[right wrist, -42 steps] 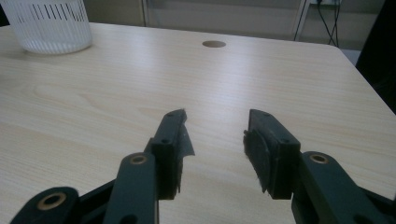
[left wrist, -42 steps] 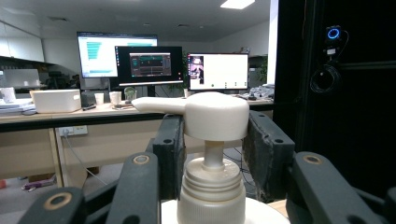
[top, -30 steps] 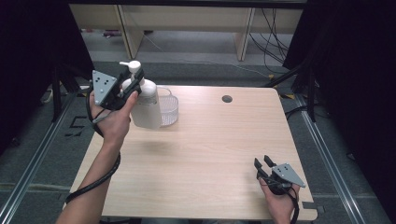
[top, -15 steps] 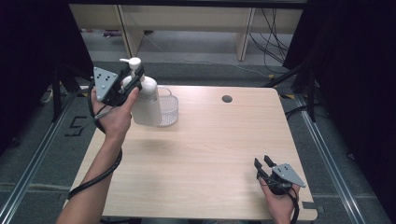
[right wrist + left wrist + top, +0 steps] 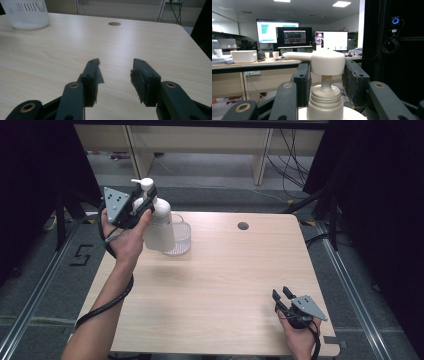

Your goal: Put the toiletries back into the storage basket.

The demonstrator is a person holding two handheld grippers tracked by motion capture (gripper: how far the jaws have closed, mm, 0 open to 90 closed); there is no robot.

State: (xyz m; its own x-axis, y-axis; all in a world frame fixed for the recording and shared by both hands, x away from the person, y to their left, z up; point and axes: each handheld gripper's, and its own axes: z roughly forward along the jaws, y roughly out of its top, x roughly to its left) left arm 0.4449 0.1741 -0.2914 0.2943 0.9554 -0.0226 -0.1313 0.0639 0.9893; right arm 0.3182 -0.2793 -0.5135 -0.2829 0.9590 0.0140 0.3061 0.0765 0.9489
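The left claw (image 5: 142,204) was clamped on the pump head of the white pump bottle (image 5: 159,227), its pads pressed to either side of the head (image 5: 327,61), and the bottle appeared lifted off the worktop (image 5: 225,285) at its far left, just in front of the clear ribbed basket (image 5: 181,236). So the pick-up looked done, with carrying and setting down judged as what was left, while the right claw (image 5: 280,295) rested near the worktop's near right corner, jaws apart and holding nothing. The bottle was opaque white, with a ridged collar (image 5: 325,101) under a long-spouted pump.
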